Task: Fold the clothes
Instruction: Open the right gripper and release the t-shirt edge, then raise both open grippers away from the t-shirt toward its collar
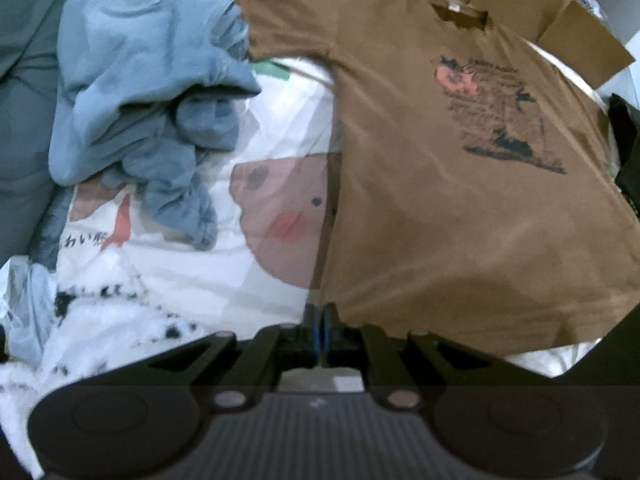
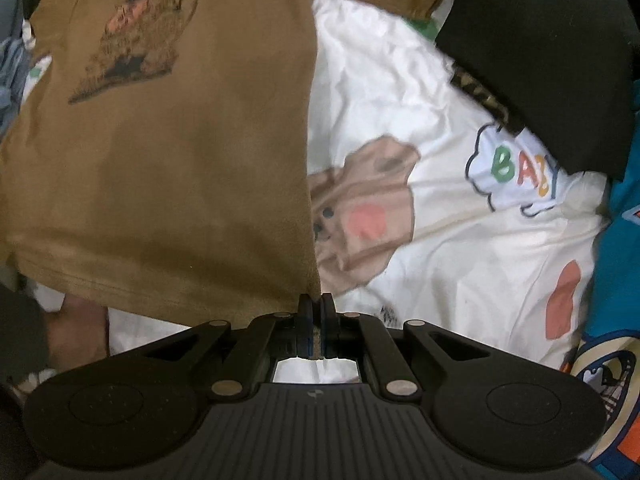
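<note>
A brown T-shirt point(image 1: 440, 200) with a dark and orange print lies spread on a white cartoon bedsheet point(image 1: 240, 136). My left gripper point(image 1: 320, 312) is shut on the shirt's lower left hem corner, which lifts off the sheet. In the right wrist view the same brown T-shirt point(image 2: 160, 160) fills the left half. My right gripper point(image 2: 316, 304) is shut on its lower right hem corner, with brown fabric pinched between the blue pads. The shirt's collar points away from both grippers.
A crumpled blue garment point(image 1: 148, 100) lies left of the shirt, with grey cloth point(image 1: 24, 80) behind it. Cardboard boxes point(image 1: 560, 8) stand beyond the collar. A black garment point(image 2: 540, 40) and a teal printed cloth point(image 2: 616, 260) lie at the right. A hand point(image 2: 76, 332) shows at lower left.
</note>
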A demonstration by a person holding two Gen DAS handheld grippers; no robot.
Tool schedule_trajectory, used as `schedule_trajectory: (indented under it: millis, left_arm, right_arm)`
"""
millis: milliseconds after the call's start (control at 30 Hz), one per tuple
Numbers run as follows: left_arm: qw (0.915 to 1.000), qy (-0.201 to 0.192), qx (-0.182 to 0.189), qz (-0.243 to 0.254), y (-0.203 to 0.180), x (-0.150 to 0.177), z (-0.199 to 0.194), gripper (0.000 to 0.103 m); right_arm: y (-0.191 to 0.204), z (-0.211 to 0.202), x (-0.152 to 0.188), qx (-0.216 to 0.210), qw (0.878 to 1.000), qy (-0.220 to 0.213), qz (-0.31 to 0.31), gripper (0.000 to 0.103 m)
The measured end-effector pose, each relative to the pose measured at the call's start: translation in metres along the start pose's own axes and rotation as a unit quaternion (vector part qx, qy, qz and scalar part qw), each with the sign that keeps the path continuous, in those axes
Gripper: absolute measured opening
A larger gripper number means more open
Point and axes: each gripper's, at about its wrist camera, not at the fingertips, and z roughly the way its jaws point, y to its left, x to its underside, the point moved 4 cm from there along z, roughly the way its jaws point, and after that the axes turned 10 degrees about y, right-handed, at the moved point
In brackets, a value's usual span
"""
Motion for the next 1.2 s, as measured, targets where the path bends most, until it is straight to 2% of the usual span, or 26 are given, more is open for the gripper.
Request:
schedule_trajectory:
  millis: [133,433,733,833,933,1000,1033,1067,1100,1200]
  left_arm:
    - [0.9996,0.025,-0.012,-0.002,0.003,0.003,0.015,0.003]
    - [0.9968,0.073,-0.029,0.009,0.008,0.007,0.076,0.003]
    - [0.9944,0.099,-0.035,-0.008,0.01,0.012,0.123,0.003]
    - [0.9926,0.11,-0.052,-0.01,0.009,0.014,0.138,0.003]
    - [0.9874,0.129,-0.089,-0.02,0.016,0.017,0.144,0.006]
    - [0.9895,0.127,-0.057,-0.039,0.021,0.019,0.137,0.008]
    - [0.9905,0.122,-0.046,-0.045,0.023,0.018,0.131,0.009]
    - [0.9915,0.114,-0.041,-0.047,0.025,0.016,0.124,0.009]
    - [0.9925,0.107,-0.036,-0.048,0.026,0.014,0.117,0.01]
    - [0.9949,0.084,-0.025,-0.049,0.03,0.007,0.096,0.025]
  right_arm:
    - [0.003,0.022,-0.001,0.001,1.0,0.029,0.008,0.0]
    - [-0.002,0.067,0.002,0.0,0.998,0.053,0.037,0.0]
    - [-0.009,0.118,0.0,0.004,0.996,0.049,0.077,0.001]
    - [-0.008,0.13,0.0,0.012,0.995,0.042,0.089,0.003]
    - [-0.002,0.131,0.002,0.019,0.994,0.036,0.097,0.004]
    - [0.002,0.121,0.002,0.02,0.995,0.03,0.09,0.01]
    - [0.003,0.115,0.002,0.021,0.995,0.027,0.09,0.016]
    - [0.004,0.108,0.003,0.022,0.995,0.02,0.09,0.022]
    - [0.003,0.099,0.003,0.02,0.996,0.009,0.09,0.024]
    - [0.004,0.07,0.004,0.003,0.996,-0.022,0.09,0.029]
